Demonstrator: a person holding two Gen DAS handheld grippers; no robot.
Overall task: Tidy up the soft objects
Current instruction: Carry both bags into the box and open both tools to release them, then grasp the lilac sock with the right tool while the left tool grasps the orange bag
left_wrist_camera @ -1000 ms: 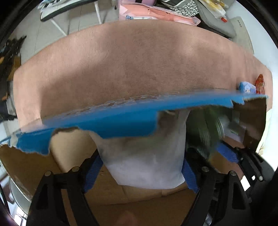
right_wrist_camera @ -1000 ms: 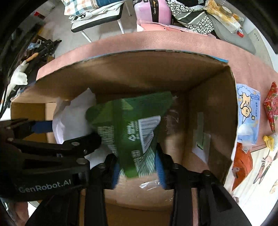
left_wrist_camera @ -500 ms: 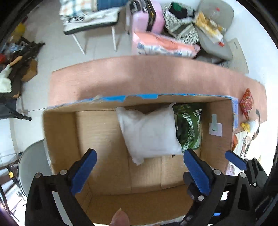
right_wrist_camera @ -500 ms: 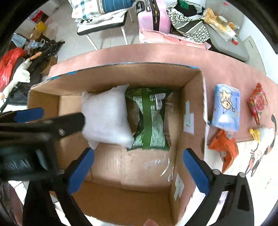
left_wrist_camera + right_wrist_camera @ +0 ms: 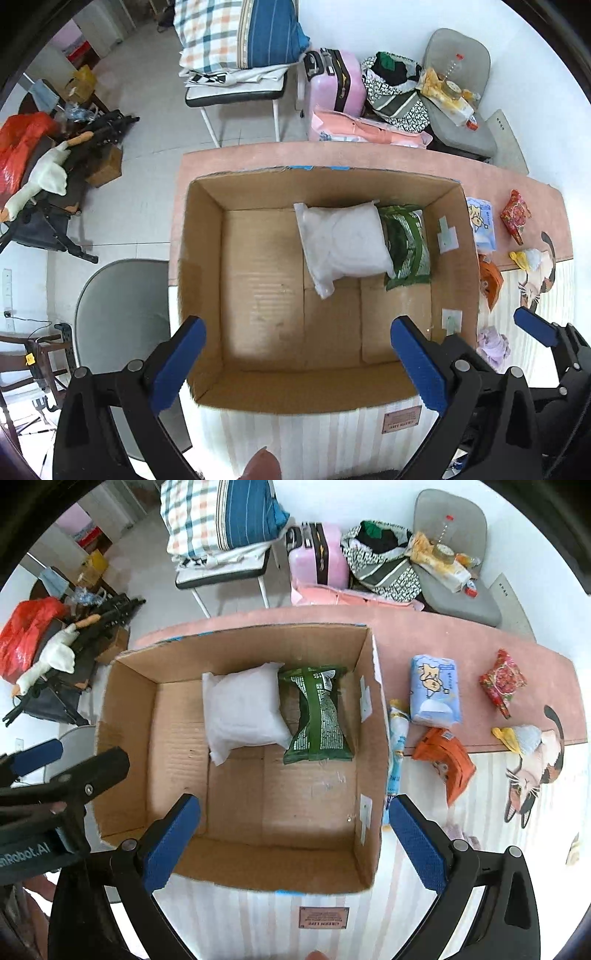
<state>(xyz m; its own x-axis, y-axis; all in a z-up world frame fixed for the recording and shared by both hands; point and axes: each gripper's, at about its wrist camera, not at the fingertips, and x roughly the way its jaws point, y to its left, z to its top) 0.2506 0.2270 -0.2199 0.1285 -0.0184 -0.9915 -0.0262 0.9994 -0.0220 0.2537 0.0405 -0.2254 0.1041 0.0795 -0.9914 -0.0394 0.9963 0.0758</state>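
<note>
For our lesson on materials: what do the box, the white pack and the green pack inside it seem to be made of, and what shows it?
Box: brown corrugated cardboard, matte; ribbed lines on its floor.
White pack: probably soft matte plastic film or nonwoven; puffy, dull surface.
Green pack: glossy printed plastic film, shiny and crinkled.

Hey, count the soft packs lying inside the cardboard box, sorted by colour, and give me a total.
White puffy plastic pack: 1
Green printed plastic pouch: 1
Total inside the brown cardboard box: 2
</note>
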